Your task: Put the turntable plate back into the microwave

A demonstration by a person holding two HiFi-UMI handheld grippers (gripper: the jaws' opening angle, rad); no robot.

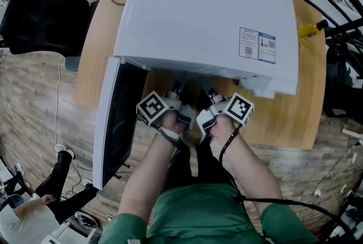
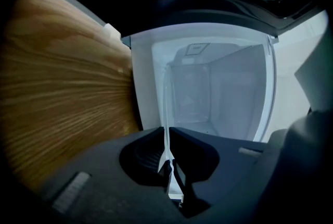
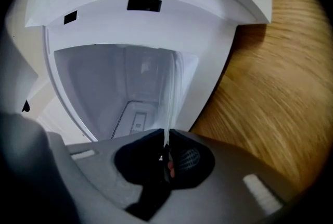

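Currently: plate (image 2: 166, 111), clear glass, seen edge-on, level. Its near rim is pinched by the left gripper (image 2: 167, 159) and right gripper (image 3: 165, 154), both jaws closed tight on it. It sits at the microwave (image 1: 198, 16) cavity mouth. Door (image 1: 116, 123) swung wide left; cavity walls stand off either side.

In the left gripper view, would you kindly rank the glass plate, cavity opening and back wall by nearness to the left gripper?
1. glass plate, clamped by the left gripper.
2. cavity opening, white rim just beyond.
3. back wall, deepest inside.
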